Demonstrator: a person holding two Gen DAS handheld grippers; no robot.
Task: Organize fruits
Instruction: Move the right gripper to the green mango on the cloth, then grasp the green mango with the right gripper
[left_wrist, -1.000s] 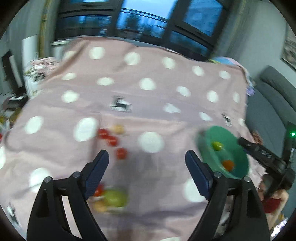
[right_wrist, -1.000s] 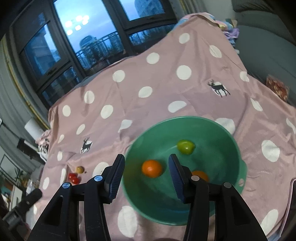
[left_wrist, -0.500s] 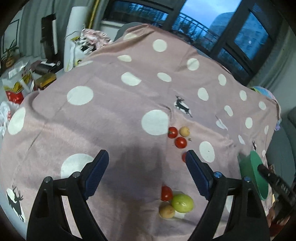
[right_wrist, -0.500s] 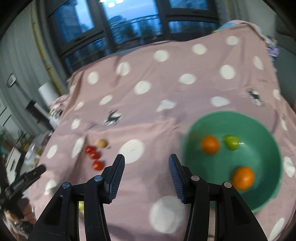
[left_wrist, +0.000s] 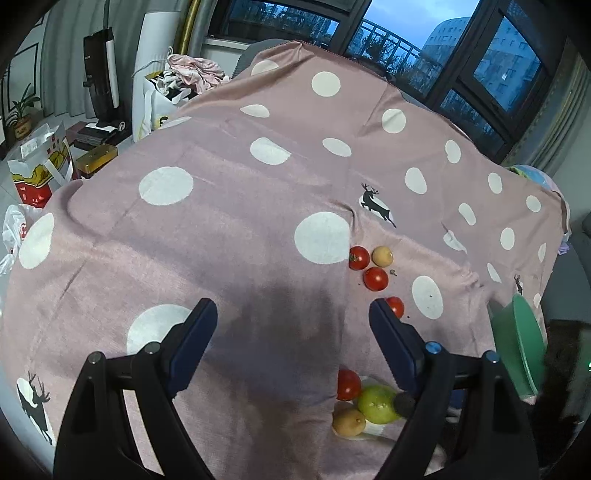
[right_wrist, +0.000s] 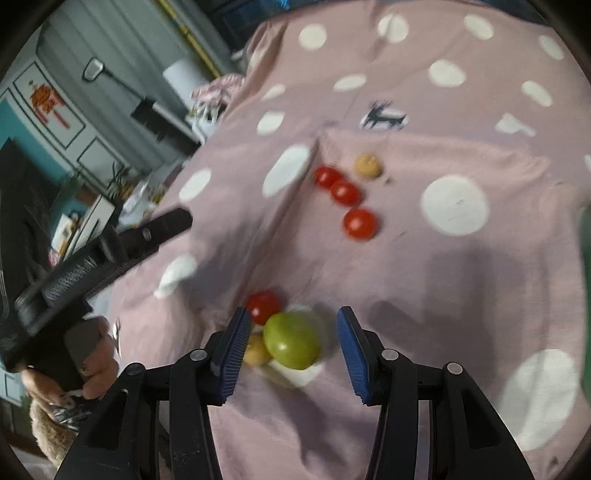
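The right gripper (right_wrist: 291, 347) hangs released, its jaws either side of a green fruit (right_wrist: 292, 345) without touching. The left gripper (left_wrist: 291, 332) is released over bare cloth (left_wrist: 221, 229).

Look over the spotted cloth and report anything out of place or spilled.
Fruit lies loose on the pink polka-dot cloth rather than in the green bowl: three red tomatoes with a small tan fruit, and a green fruit clustered nearer. Nothing looks spilled or damaged.

The left tongs (left_wrist: 291, 343) stand wide apart over the dotted pink cloth (left_wrist: 229, 229), nothing between them. Red tomatoes (left_wrist: 375, 278) lie beyond; a green fruit (left_wrist: 376, 403) sits near the right finger. A green bowl (left_wrist: 519, 343) shows at the right edge.
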